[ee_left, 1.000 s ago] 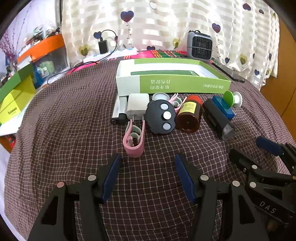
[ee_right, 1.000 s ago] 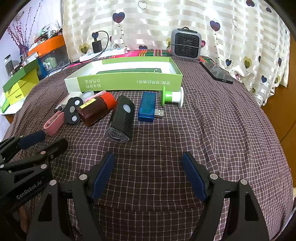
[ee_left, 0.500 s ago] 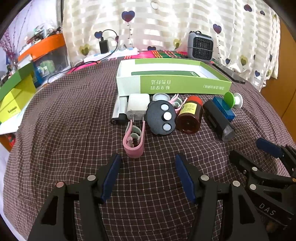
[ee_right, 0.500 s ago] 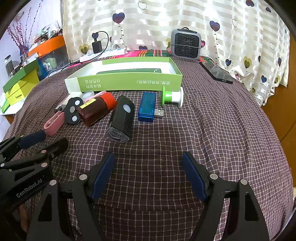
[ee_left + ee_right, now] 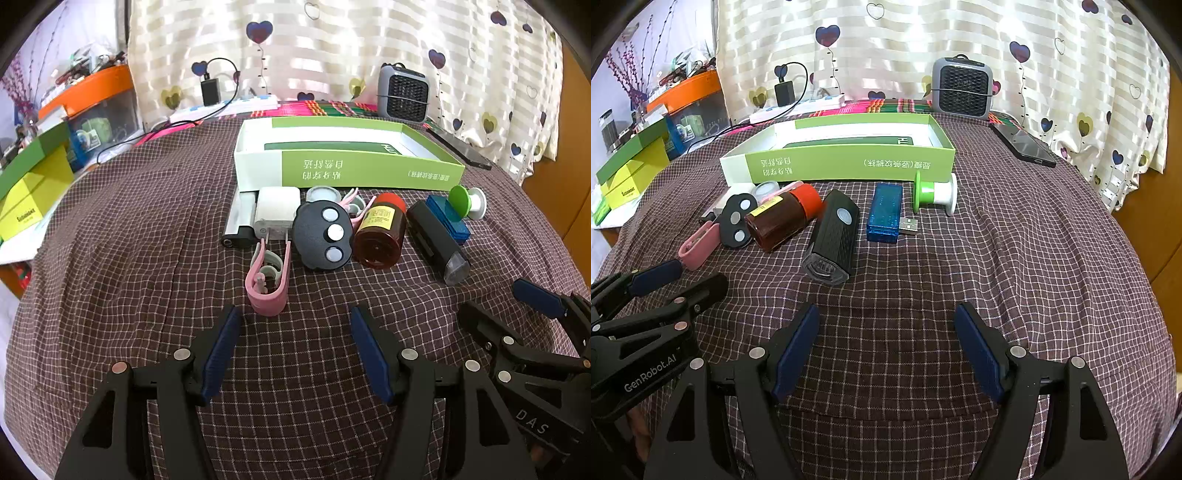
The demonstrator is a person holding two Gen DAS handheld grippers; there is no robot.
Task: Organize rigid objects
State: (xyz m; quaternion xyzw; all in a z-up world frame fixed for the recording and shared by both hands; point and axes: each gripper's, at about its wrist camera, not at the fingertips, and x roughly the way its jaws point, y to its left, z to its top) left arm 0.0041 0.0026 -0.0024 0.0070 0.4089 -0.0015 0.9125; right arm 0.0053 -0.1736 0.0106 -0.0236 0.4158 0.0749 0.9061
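Nothing is yet placed in the green box [image 5: 369,171]; every item is left on the desk [image 5: 129,258]. Both the left tool [image 5: 295,347] and right tool [image 5: 886,343] are held wide and empty. The pink clip [image 5: 266,286] lies just ahead of the left tool, the black flashlight [image 5: 833,238] ahead-left of the right.

It is a home room: heart-print curtain [image 5: 923,48], checked cloth [image 5: 997,258] on the bench, small heater [image 5: 962,88], charger [image 5: 785,92].
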